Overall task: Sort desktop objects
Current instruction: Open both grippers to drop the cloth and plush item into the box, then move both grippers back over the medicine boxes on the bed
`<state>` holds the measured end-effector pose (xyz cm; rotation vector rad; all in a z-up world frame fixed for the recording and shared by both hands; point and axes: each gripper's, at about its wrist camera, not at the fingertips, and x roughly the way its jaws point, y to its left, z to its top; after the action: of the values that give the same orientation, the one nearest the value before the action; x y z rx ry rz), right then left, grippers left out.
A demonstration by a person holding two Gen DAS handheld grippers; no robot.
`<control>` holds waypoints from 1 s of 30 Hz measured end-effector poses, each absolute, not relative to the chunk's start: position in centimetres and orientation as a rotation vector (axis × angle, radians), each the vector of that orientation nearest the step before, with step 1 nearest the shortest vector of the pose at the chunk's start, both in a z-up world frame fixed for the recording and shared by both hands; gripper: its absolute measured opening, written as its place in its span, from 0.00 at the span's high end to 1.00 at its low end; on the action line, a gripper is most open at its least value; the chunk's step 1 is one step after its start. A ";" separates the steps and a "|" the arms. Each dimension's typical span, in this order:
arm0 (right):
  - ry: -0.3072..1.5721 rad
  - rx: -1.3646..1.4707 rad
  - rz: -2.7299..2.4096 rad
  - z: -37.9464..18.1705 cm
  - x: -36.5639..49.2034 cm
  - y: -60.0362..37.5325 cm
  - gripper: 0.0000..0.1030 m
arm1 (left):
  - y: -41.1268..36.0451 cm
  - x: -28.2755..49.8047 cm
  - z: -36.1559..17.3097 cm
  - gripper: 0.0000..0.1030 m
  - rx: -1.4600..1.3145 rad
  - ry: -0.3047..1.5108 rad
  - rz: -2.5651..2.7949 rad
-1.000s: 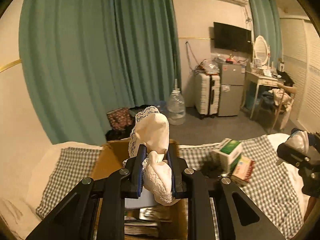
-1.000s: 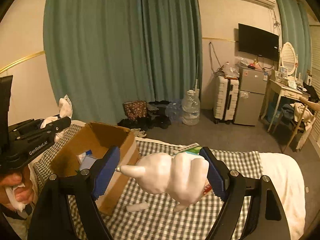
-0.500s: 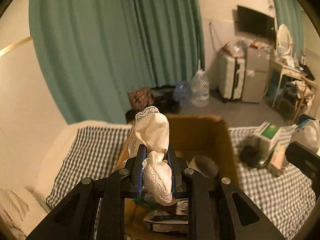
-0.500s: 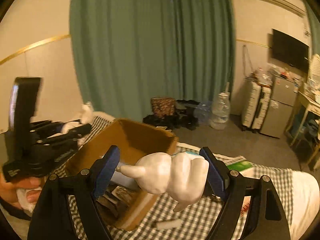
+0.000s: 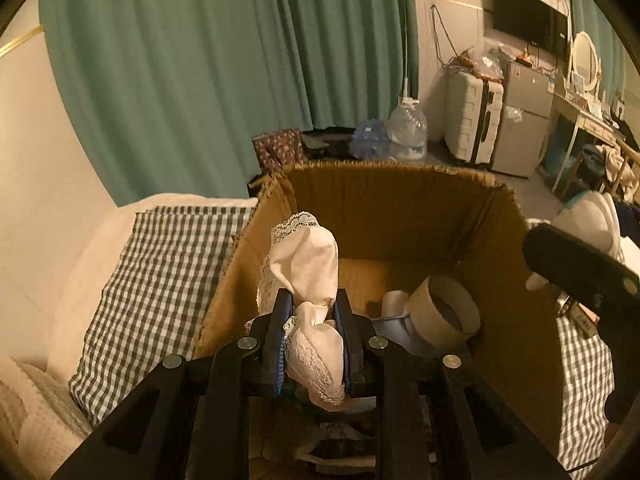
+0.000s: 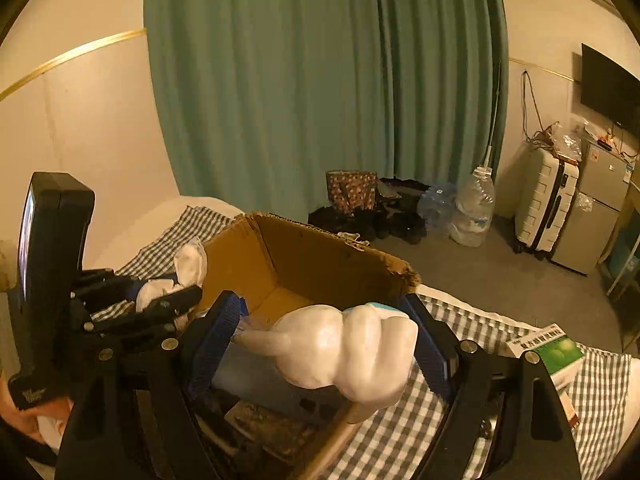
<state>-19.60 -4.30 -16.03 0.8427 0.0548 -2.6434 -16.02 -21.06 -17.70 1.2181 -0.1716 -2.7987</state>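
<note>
Both claws loaded above the cardboard box point(image 5: 392, 216).
My left claw point(image 5: 312, 320) pinches soft lace cloth point(image 5: 308, 264) mid-bunch; right claw point(image 6: 320, 344), wide, clamps the rigid, smooth tooth model point(image 6: 348, 352).

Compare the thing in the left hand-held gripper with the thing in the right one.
The lace-trimmed cloth is soft, crumpled fabric pinched between nearly closed jaws; the white tooth model is hard, glossy and bulky, spanning widely spread jaws. Both are whitish, gripped and held at the cardboard box.

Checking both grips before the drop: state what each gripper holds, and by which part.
Left gripper: lace-edged white cloth, pinched mid-bundle. Right gripper: white tooth-shaped model, clamped end to end.
</note>
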 end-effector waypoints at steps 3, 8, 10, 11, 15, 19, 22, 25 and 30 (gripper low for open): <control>0.046 0.860 -2.635 -16.8 -20.5 -5.1 0.21 | -21.1 -16.3 -18.5 0.80 1.245 -0.188 -2.782; 0.060 0.898 -2.635 -18.1 -21.7 -6.0 0.19 | -21.8 -16.6 -18.7 0.60 1.256 -0.151 -2.769; 0.102 0.899 -2.668 -18.1 -21.9 -6.3 0.11 | -21.8 -16.4 -18.4 0.55 1.241 -0.134 -2.770; 0.114 0.888 -2.685 -18.0 -21.8 -6.3 0.11 | -21.8 -16.4 -18.2 0.55 1.234 -0.128 -2.771; 0.040 0.845 -2.710 -16.8 -21.4 -5.2 0.11 | -21.6 -16.0 -17.3 0.52 1.195 -0.129 -2.781; 0.024 0.800 -2.761 -15.3 -20.2 -3.6 0.11 | -20.9 -15.4 -16.2 0.43 1.159 -0.144 -2.797; 0.005 0.793 -2.785 -14.3 -19.8 -2.4 0.11 | -20.2 -15.0 -15.3 0.37 1.126 -0.175 -2.809; 0.010 0.780 -2.814 -13.3 -18.8 -1.0 0.11 | -19.3 -14.3 -14.0 0.30 1.076 -0.196 -2.824; 0.012 0.766 -2.858 -11.8 -16.7 1.3 0.11 | -17.2 -13.3 -12.0 0.22 1.020 -0.220 -2.877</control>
<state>-16.69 1.33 -11.80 0.7664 0.0120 -2.8582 -13.32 -17.18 -12.05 1.0204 -0.2201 -2.8767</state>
